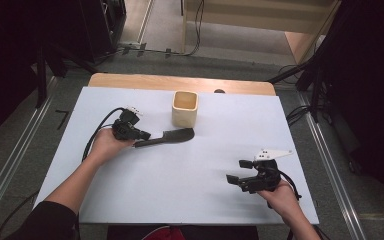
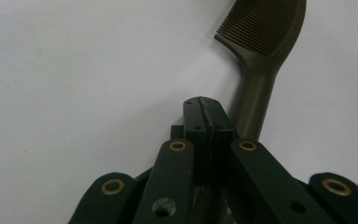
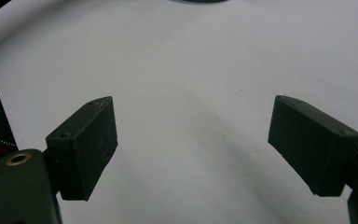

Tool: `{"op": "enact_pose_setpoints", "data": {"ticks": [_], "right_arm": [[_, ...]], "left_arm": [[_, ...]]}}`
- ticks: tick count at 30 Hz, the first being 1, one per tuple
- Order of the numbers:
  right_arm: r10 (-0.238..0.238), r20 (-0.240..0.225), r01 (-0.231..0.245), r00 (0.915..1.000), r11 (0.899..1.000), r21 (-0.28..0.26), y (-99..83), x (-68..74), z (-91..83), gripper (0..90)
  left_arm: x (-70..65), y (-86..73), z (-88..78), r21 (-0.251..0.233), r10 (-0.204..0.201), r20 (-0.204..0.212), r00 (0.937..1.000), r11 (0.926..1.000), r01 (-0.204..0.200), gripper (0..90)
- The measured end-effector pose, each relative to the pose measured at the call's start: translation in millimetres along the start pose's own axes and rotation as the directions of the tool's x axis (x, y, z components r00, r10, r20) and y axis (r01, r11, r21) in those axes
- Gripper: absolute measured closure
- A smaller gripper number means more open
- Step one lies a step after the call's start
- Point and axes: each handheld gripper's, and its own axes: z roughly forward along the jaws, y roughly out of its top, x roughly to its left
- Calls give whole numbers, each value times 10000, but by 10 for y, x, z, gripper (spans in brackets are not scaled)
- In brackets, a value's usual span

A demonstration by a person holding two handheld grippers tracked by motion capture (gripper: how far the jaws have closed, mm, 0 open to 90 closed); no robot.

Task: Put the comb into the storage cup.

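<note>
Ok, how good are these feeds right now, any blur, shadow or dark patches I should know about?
High view: the white table sheet is evenly lit, the surroundings fall to near black. Left gripper view: the comb has sharp teeth, while the left hand-held gripper near the lens is soft. Right gripper view: the right hand-held gripper is slightly blurred, with a soft shadow band on the sheet between its jaws.

This is looking like a lab or recording workspace rather than a home. A wooden table (image 1: 180,81) is standing on a grey floor (image 1: 25,135), wearing a plain white sheet (image 1: 180,175) as its work surface. Metal rails (image 1: 10,165) are running along the floor on the left and right. Black stand legs (image 1: 300,75) are rising at the far corners, and loose cables (image 1: 196,30) are trailing across the floor beyond the far edge, with dark equipment (image 1: 100,20) sitting far left.
</note>
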Motion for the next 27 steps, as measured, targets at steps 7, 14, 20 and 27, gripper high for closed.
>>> {"op": "enact_pose_setpoints", "data": {"ticks": [7, 14, 20, 27], "right_arm": [[-21, 4, 21, 10000, 10000, 13, 1, 2, 0, 138], [-43, -16, 43, 10000, 10000, -5, 2, 10, 3, 138], [-75, -32, 75, 10000, 10000, 1, 4, 16, 6, 138], [-109, -20, 109, 9999, 9999, 38, 4, 18, 15, 138]], "left_arm": [[-97, -51, -10, 52, 149, 99, 9998, 9999, -149, 900], [-238, -121, 3, 119, 217, 453, 9987, 9997, -222, 900], [-306, -161, 21, 105, 128, 800, 9967, 9999, -136, 900], [-370, -173, 52, 102, 111, 1087, 9940, 9999, -123, 900]]}}
